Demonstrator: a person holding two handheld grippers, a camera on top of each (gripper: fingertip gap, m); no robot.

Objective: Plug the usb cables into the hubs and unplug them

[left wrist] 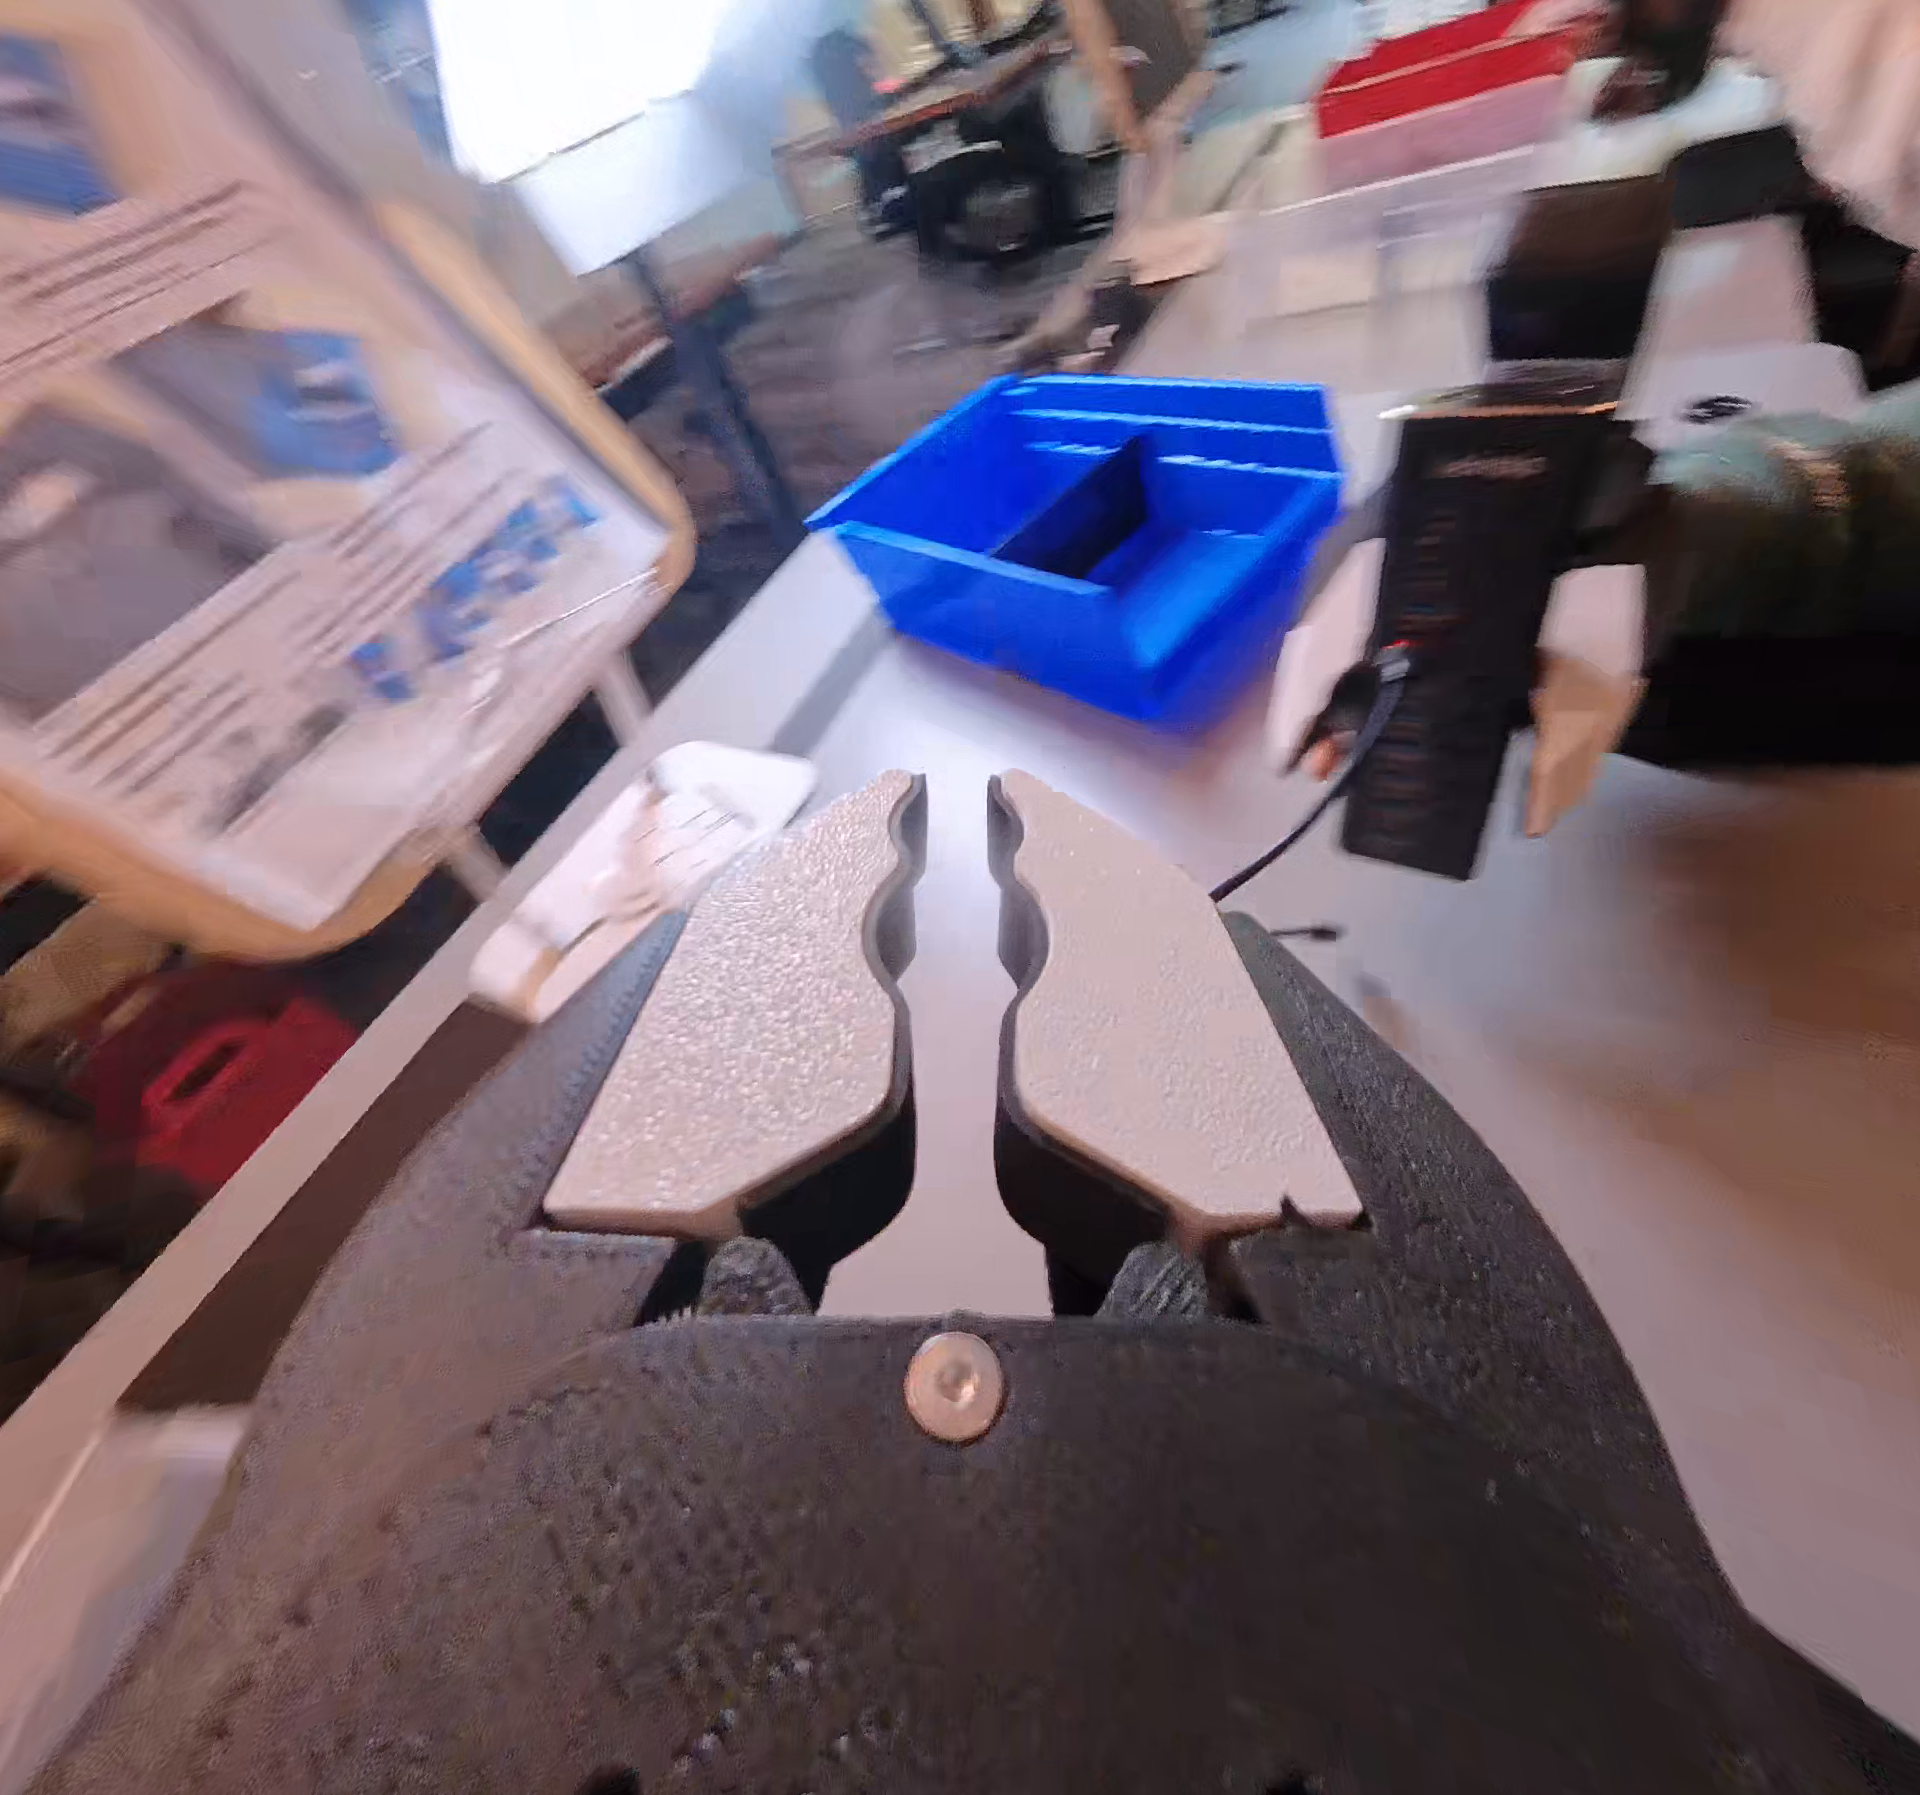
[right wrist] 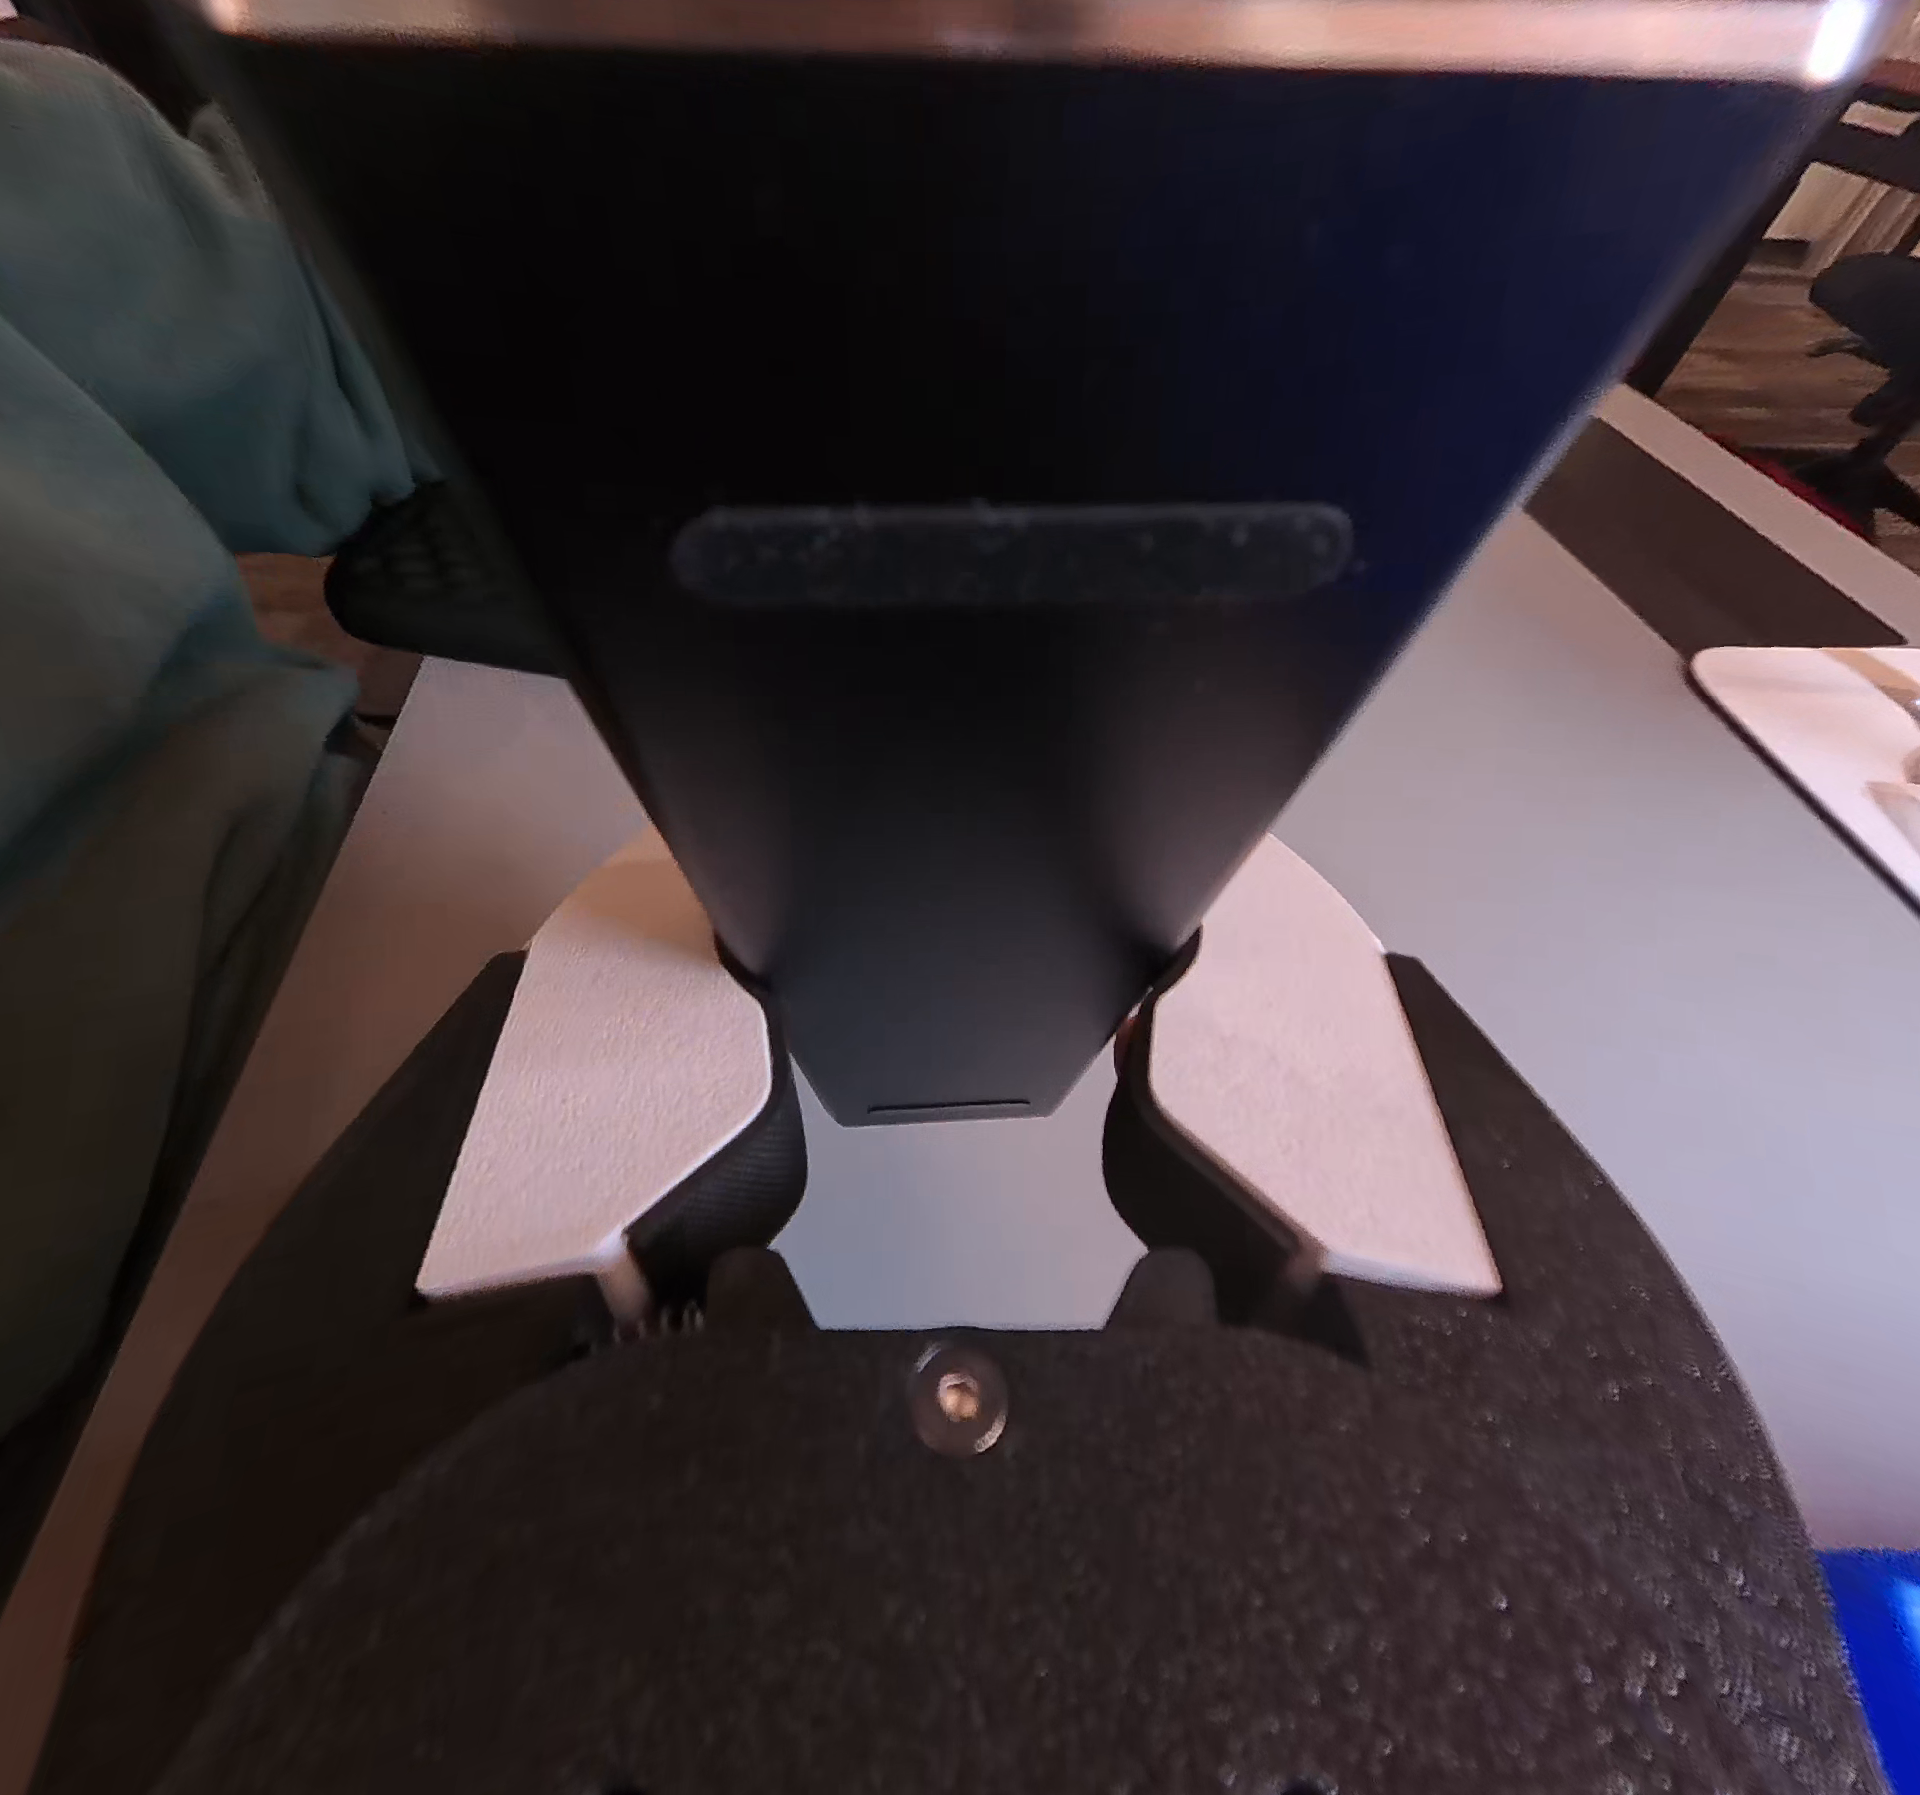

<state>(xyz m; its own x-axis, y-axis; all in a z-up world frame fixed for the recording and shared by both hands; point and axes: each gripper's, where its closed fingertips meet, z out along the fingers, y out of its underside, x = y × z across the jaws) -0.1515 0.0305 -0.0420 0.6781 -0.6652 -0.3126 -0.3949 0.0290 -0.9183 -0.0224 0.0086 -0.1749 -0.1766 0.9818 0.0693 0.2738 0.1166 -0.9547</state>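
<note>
Right gripper jaws clamp the black hub, top cropped; left gripper narrow, empty.

L gripper: grey textured fingers, black body, silver screw | R gripper: same | teal sleeve

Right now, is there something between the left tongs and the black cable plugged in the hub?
Nothing visible blocks it. The left tongs hang empty over bare table. The black cable trails from the hub, which the right tongs hold. The blue bin sits farther back, aside.
</note>
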